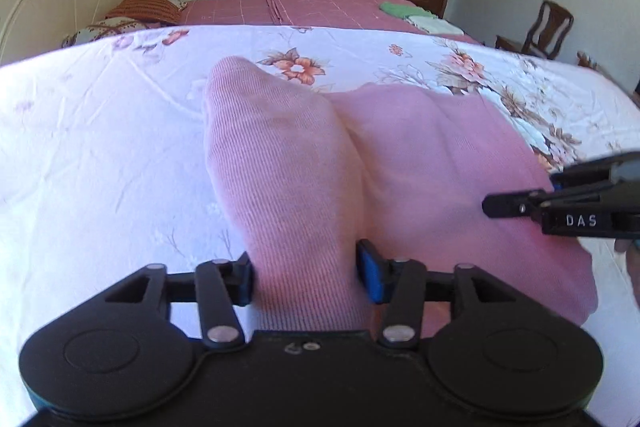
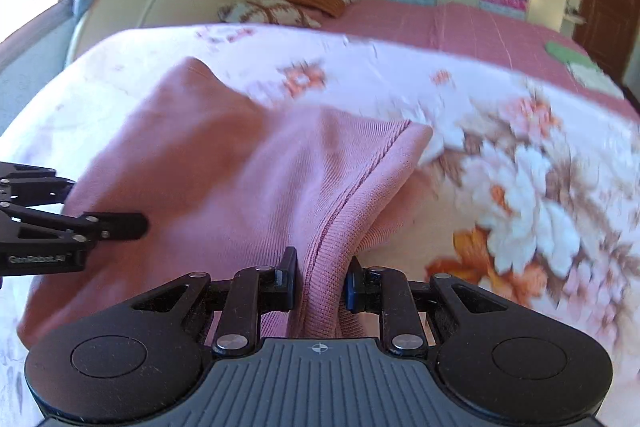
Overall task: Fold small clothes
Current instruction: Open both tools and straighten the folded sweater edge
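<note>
Both clamped on the pink knit garment (image 1: 420, 163) upon the floral bedsheet (image 1: 100, 131): left gripper (image 1: 305, 277) pinching a fold running toward twelve o'clock, right gripper (image 2: 322, 281) pinching the ribbed hem toward one o'clock.

A floral bedsheet (image 1: 100, 147) covers the bed, with a pink knit garment (image 1: 420, 167) lying on it.

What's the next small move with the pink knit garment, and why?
Probably carry both gripped edges forward together and lay them down. The left gripper and right gripper are each shut on a lifted fold of the pink ribbed knit garment, whose far part lies on the floral bedsheet.
</note>
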A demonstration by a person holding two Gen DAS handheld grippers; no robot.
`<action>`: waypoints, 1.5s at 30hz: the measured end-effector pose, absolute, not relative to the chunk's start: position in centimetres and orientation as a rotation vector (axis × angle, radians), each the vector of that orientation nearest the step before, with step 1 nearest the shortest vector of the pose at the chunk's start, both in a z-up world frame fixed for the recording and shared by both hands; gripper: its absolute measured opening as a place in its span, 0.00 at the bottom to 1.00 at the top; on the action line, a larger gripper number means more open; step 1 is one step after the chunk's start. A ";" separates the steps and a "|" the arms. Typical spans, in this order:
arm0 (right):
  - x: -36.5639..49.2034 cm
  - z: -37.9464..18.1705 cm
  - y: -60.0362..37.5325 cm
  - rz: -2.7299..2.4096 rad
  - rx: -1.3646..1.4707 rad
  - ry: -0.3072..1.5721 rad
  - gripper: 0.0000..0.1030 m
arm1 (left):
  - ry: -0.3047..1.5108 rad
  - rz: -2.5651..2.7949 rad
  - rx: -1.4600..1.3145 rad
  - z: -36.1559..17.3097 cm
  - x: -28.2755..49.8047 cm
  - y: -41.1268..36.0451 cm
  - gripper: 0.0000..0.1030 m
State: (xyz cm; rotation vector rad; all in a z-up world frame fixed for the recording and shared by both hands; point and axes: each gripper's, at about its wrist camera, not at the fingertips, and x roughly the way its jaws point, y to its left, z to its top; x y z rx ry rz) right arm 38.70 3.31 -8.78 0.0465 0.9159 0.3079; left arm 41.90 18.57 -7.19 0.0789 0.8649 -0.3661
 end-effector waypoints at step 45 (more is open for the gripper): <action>31.7 -10.2 3.6 0.263 -0.247 0.854 0.39 | 0.735 -0.347 0.101 -7.7 33.6 21.9 0.40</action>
